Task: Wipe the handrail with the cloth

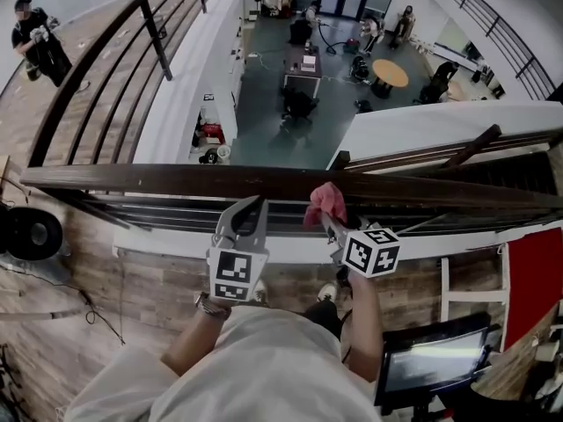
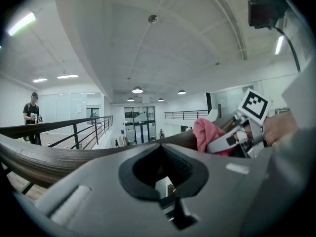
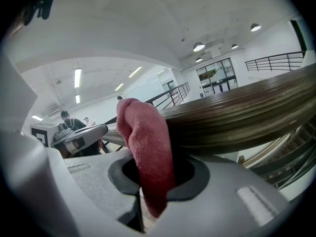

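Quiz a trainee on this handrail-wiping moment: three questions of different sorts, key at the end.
1. Multiple choice: the pink cloth is clamped by
A) the right gripper
B) both grippers
C) neither gripper
2. True or false: the left gripper also has a cloth between its fingers.
3. Fill in: the cloth rests against the dark wooden ____.

Key:
1. A
2. False; its fingers are closed with nothing between them.
3. handrail
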`<state>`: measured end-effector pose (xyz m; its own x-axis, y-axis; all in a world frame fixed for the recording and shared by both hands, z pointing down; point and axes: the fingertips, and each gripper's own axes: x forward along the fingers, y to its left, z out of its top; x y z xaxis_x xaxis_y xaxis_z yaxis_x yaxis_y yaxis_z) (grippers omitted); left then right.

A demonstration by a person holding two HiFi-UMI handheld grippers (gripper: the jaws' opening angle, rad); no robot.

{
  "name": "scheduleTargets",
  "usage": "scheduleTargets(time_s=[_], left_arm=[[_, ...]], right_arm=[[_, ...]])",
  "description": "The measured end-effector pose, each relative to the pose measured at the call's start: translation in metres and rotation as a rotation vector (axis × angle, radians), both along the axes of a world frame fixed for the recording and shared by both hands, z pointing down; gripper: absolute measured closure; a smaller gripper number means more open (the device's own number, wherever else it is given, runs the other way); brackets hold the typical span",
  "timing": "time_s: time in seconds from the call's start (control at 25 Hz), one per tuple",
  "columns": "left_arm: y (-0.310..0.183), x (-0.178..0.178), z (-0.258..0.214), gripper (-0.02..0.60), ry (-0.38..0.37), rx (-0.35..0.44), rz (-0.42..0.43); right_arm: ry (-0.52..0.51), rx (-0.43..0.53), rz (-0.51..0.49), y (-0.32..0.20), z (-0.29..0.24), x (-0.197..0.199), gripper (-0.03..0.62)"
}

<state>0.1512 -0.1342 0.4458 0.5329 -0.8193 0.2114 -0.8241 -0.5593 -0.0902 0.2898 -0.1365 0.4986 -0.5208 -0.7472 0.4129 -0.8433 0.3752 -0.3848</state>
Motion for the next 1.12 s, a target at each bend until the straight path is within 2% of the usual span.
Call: scheduleTargets(time_s=[0.32,0.56,0.76,1.12], left_arm=[[-0.003,0.03,-0.01,0.574,0.002,0.009,0.023],[-0.002,0.052,-0.016,0.574,0.004,0.022,0.04],[-0.003,0.068,-0.022,0.574,0.003,0.028,0.044],[-0.001,0.108,-0.026,0.574,-0.003,0.037,0.076]], right_arm=[[0.004,-0.021,0.074,0.002,0.001,0.056,0.516],[-0.006,-0.032,0.09,0.006,0.007,0.08,0.514],[0.042,-0.023,0.121,0.009,0.008,0.108,0.514],[0.013,-0.023,0.196,0.012,0.009,0.164,0.513]])
